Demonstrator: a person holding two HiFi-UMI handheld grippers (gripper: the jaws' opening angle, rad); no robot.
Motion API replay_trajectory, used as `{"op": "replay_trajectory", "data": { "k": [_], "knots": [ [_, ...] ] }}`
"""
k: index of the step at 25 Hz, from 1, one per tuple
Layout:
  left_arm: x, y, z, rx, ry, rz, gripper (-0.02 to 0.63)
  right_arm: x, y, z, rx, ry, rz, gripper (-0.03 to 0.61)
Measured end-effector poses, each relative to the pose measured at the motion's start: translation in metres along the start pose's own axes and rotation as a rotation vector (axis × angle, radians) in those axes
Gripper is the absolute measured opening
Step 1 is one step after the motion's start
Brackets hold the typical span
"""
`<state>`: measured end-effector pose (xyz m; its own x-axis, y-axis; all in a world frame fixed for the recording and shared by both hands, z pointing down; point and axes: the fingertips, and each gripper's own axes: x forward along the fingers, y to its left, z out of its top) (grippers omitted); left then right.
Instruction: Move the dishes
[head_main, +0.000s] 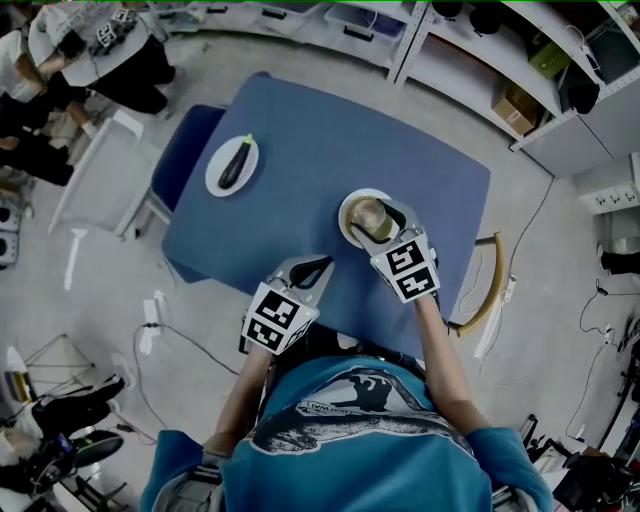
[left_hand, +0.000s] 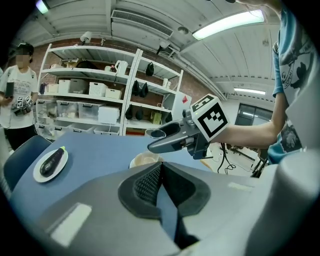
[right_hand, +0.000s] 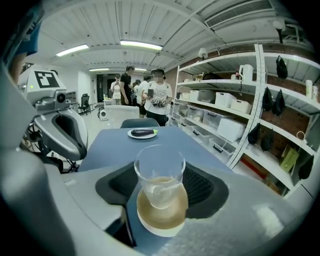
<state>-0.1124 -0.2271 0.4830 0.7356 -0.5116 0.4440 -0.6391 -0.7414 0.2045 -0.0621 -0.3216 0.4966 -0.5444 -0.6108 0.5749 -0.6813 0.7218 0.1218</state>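
Observation:
A clear glass (right_hand: 159, 172) stands on a beige saucer (right_hand: 161, 222) on the blue table (head_main: 320, 140), near its front edge. My right gripper (head_main: 385, 222) has a jaw on each side of the glass (head_main: 371, 212) and is shut on it. A white plate with a dark eggplant (head_main: 232, 165) lies at the table's far left corner, also in the right gripper view (right_hand: 142, 133) and the left gripper view (left_hand: 50, 164). My left gripper (head_main: 316, 266) hovers at the front edge, left of the saucer (left_hand: 142, 160), jaws shut and empty.
A blue chair (head_main: 185, 150) stands against the table's left side and a wooden chair (head_main: 490, 290) at its right. People (head_main: 90, 50) stand at the upper left. Shelving (head_main: 480, 40) with bins lines the far wall. Cables (head_main: 170, 335) lie on the floor.

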Motion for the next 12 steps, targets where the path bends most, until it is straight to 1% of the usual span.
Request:
{"op": "replay_trajectory", "data": {
  "k": [4,7,12],
  "knots": [
    [-0.007,0.003,-0.004,-0.018,-0.009,0.014,0.014,0.002,0.010,0.032,-0.039,-0.056,0.024,0.278],
    [-0.015,0.006,-0.013,-0.038,0.002,0.030,0.012,0.011,0.020,0.055,-0.055,-0.093,0.048,0.278],
    [-0.030,0.013,-0.023,-0.061,0.014,0.067,0.014,0.036,0.046,0.084,-0.061,-0.138,0.115,0.278]
  ]
}}
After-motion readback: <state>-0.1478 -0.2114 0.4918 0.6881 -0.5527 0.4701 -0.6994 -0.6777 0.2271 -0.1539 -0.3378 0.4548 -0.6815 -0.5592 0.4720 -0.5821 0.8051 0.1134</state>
